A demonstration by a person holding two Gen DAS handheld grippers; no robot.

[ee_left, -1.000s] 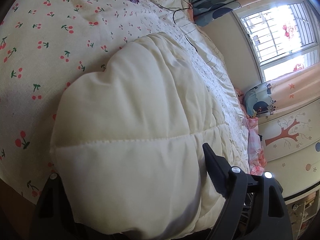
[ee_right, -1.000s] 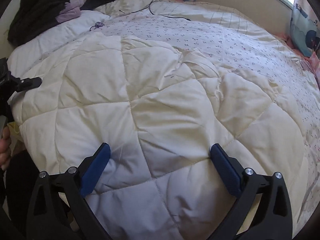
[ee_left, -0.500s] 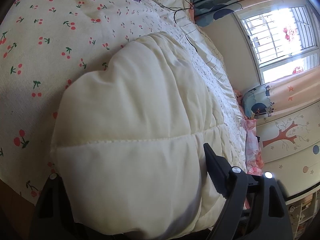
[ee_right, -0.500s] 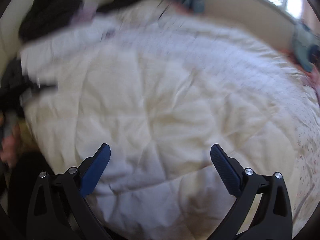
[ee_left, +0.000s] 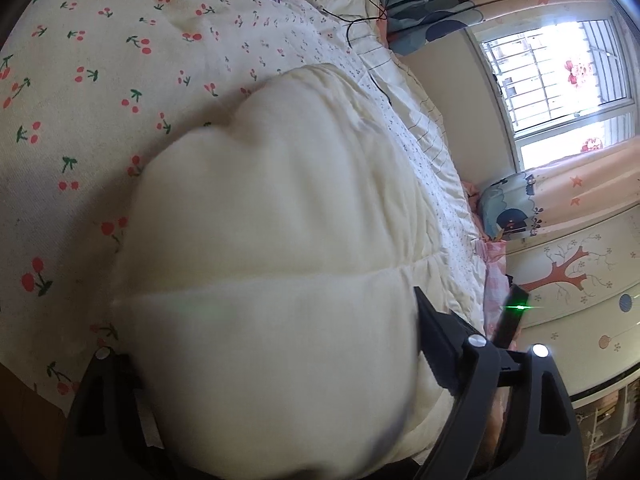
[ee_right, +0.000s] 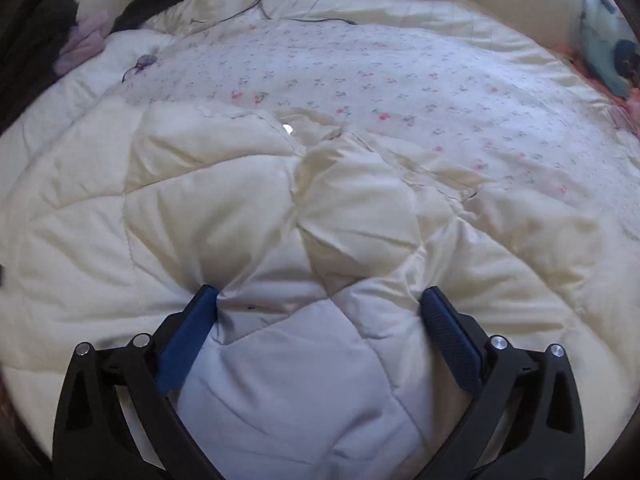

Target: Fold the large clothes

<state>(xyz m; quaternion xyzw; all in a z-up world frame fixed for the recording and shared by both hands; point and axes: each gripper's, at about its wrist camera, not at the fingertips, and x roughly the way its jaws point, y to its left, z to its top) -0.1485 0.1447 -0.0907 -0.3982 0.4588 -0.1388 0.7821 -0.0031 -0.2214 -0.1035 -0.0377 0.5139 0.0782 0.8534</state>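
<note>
1. Now, on the left: barely changed from a second ago. Left gripper (ee_left: 268, 308) stayed put, jaws wide, a thick fold of quilt (ee_left: 260, 240) bulging up between them and hiding one finger. Could not tell whether the pads actually pressed the fold or just stood around it.
2. Also new in the left view: dark bar with a green light (ee_left: 516, 312) showed up by the bed edge, absent a second earlier.
3. On the right: big change. Right gripper (ee_right: 320, 296) swept across the quilt, with motion blur half a second back, and ended lower, tips sunk into the padding.
4. Stood wide apart, nothing clamped; left pad (ee_right: 192, 332) dimpled the quilt, puckers running out from it.
5. Looked flatter under the right gripper a second ago; now humped into a ridge ahead of the jaws.
6. Lay across the bed, on the cherry sheet (ee_left: 80, 80), near edge by both grippers.
7. Read as repositioning for a fresh grab, the fold itself probably not yet carried over.
</note>
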